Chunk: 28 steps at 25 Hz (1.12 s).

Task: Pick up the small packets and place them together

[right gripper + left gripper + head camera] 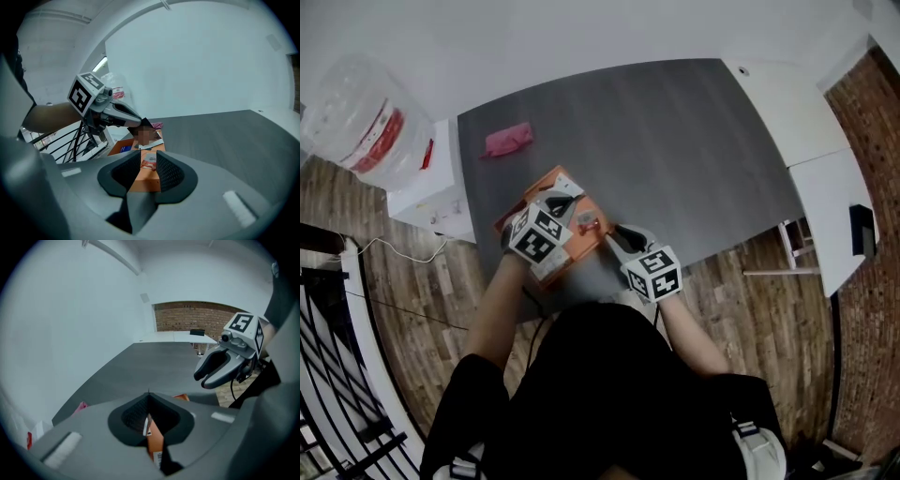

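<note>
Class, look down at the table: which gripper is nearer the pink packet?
Left. The left gripper, shut on the orange box, sits below-right of the pink packet in the head view; the right gripper, gripping a small red packet, is farther right.

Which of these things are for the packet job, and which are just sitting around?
For the job: small red packet at the right gripper; pink packet; orange box in the left gripper.

Just lying about: clear plastic tub; white box; white desk.
</note>
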### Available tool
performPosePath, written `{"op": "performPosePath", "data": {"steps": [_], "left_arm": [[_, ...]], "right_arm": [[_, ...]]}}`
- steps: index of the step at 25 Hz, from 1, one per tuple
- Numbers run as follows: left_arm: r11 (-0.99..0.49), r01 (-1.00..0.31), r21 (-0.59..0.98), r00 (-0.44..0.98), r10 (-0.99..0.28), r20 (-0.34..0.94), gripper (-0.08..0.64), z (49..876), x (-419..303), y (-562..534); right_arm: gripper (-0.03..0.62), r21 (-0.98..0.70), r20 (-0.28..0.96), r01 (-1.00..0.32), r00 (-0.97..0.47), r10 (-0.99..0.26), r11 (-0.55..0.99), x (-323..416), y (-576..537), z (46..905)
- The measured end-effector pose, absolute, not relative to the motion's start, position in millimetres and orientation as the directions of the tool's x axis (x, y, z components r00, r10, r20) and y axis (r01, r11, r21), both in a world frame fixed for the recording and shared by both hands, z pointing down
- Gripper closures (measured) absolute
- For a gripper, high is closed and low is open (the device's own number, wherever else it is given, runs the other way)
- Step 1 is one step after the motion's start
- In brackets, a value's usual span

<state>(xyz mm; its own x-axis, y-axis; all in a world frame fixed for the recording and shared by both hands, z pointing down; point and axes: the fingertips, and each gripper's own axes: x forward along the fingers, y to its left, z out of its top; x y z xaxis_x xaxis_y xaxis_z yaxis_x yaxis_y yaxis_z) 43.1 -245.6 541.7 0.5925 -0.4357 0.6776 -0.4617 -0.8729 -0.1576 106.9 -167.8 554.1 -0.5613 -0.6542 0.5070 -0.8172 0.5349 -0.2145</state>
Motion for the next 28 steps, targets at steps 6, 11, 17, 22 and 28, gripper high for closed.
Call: {"op": "performPosePath", "data": {"steps": [6,11,17,22,28], "left_arm": [[-0.884,-0.366,-0.292,0.519,-0.454,0.724,0.56,560,52,-244],[-0.904,-0.347,-0.248,0.532,-0.408,0.742,0.56,575,60,-229],[-0.917,-0.319,-0.238,0.535,-0.382,0.753,0.558,591,67,-210],[-0.928,-0.3,-0.22,0.543,-0.356,0.761,0.555,600,71,-201],[-0.933,-0.303,-0.196,0.534,-0.336,0.776,0.551,607,67,-198]], "right_arm": [[0.486,-0.224,0.499,-0.827,-0.551,-0.669,0.515,116,-168,553],[0.486,-0.229,0.508,-0.829,-0.549,-0.663,0.51,120,-168,557],[0.486,-0.237,0.517,-0.825,-0.555,-0.652,0.514,120,-170,561],[0.486,-0.239,0.521,-0.82,-0.56,-0.644,0.519,117,-170,563],[0.486,-0.246,0.52,-0.819,-0.562,-0.643,0.518,116,-170,565]]}}
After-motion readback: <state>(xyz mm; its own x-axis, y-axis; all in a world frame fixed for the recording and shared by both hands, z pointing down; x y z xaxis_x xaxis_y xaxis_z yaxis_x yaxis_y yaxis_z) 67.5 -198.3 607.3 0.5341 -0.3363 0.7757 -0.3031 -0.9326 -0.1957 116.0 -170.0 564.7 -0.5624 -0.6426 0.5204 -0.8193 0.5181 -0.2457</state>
